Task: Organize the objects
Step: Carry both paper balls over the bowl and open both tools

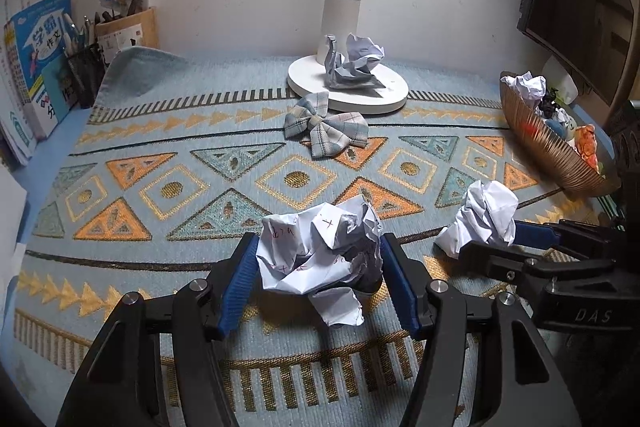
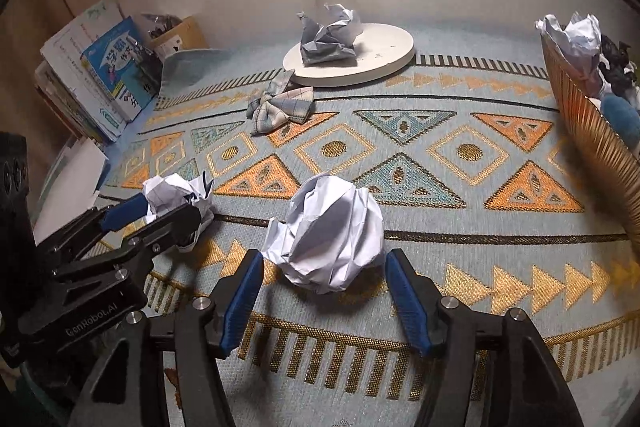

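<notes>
Grabbing step: two crumpled paper balls on the patterned mat, one per gripper, prob. bound for the ribbed bowl (image 1: 532, 143) on the right w/ other scrap already in it.
Left gripper (image 1: 320, 259): fingers pressed on both flanks of the scribbled paper ball (image 1: 320, 251); a loose flap hangs below the grip.
Right gripper (image 2: 324, 267): fingers apart, plain paper ball (image 2: 332, 231) sits between them on the mat (image 2: 400, 147), gap showing on each side, so not gripped.
Do it well: judge the right needs to nudge fwd so pads meet the ball's widest part, then close gently; paper crushes, so squeeze just enough. Left should lift straight up, else the flap may drag on the cloth.
Other scrap: third crumpled sheet (image 1: 352, 65) on the lamp base (image 1: 384, 99); plaid bow (image 1: 326, 127) just in front of the base, touching or not I can't tell.
Edges: bowl rim stands near the right gripper's side, wall tilted; risk of clipping it on the way over. Books (image 1: 36, 67) & pen holder (image 1: 86, 71) line the far left, well apart.
Open room: mid mat is free between balls and bow; the two grippers sit close side by side, so move one at a time.
</notes>
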Action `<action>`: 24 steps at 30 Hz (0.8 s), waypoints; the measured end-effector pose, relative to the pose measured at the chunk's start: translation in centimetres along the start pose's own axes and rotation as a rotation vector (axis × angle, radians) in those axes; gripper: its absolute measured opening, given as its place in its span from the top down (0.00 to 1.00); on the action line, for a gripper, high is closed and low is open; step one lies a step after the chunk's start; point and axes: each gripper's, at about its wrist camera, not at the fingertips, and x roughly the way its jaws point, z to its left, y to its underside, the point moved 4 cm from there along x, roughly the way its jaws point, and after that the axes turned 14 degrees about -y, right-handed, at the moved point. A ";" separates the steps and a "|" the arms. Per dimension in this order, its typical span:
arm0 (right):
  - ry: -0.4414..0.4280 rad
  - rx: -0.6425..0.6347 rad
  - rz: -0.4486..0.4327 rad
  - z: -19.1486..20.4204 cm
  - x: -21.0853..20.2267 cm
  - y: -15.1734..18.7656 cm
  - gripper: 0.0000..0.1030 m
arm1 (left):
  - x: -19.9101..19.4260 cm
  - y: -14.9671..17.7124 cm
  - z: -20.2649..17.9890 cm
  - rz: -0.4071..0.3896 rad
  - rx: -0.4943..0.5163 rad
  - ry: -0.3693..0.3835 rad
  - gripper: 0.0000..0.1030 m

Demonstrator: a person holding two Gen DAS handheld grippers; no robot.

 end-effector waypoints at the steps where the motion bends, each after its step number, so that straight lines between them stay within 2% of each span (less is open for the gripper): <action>1: -0.013 0.023 -0.006 -0.3 -0.1 -0.2 0.37 | 0.0 0.0 0.0 0.001 0.000 0.000 0.43; 5: -0.079 0.097 -0.037 -1.2 -0.4 -0.8 0.37 | 0.1 0.0 0.1 0.003 -0.001 -0.001 0.43; 6: -0.080 0.100 -0.040 -1.2 -0.4 -0.7 0.42 | 0.1 0.0 0.0 0.001 0.000 -0.003 0.43; 7: -0.065 0.095 -0.043 -1.1 -0.4 -0.7 0.56 | 0.1 0.1 0.0 0.000 0.003 -0.006 0.43; 12: -0.058 0.047 -0.094 -0.1 -2.1 -0.7 0.58 | -0.8 -0.1 -1.9 -0.055 0.083 -0.044 0.43; 14: -0.051 0.038 -0.131 -0.1 -3.9 -1.1 0.58 | -2.1 -1.2 -3.8 -0.081 0.104 0.014 0.43; 18: 0.058 0.010 -0.277 -1.5 -10.7 -3.3 0.57 | -5.1 -5.3 -9.5 -0.155 0.160 0.171 0.43; 20: 0.139 0.031 -0.363 -3.2 -14.9 -4.7 0.57 | -6.0 -7.2 -13.1 -0.182 0.203 0.250 0.43; 22: 0.257 0.073 -0.435 -5.6 -18.8 -5.8 0.57 | -6.2 -8.7 -16.4 -0.189 0.230 0.327 0.43; 24: 0.361 0.131 -0.474 -8.5 -21.8 -6.5 0.57 | -5.7 -9.8 -19.6 -0.181 0.252 0.380 0.43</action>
